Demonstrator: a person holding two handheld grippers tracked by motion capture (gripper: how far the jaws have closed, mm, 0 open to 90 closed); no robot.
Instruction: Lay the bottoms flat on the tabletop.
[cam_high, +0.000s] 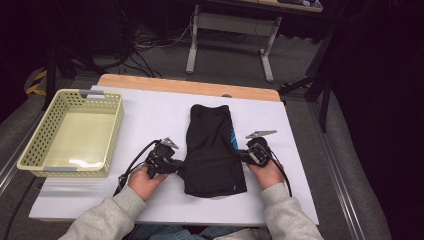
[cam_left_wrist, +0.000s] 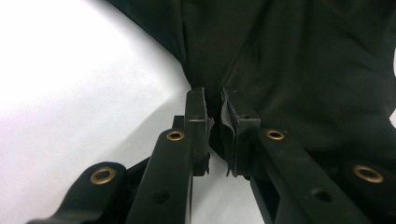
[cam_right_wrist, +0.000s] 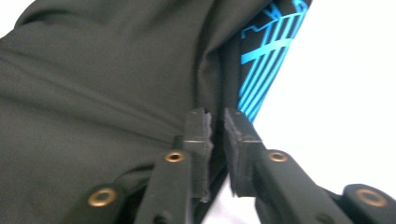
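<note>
A person seated at the near edge of a white-topped table (cam_high: 150, 110) works a folded black garment (cam_high: 212, 150) with a hand-held gripper on each side. The garment lies lengthwise at the middle of the table, one end toward the far edge and the other toward the near edge, with a blue line pattern (cam_right_wrist: 266, 51) showing along its right side. The left gripper (cam_high: 176, 165) meets the cloth at its left edge, toward the near end; seen from the left gripper view, its jaws stand narrow with a fold of the black fabric pinched between the pads. The right gripper (cam_high: 244, 155) meets the opposite edge, just below the blue pattern; in the right gripper view its jaws are likewise drawn close together on the garment's edge, where the layers of cloth run into the slim gap. A pale yellow perforated basket (cam_high: 37, 145) sits at the table's left edge, well apart from the garment.
</note>
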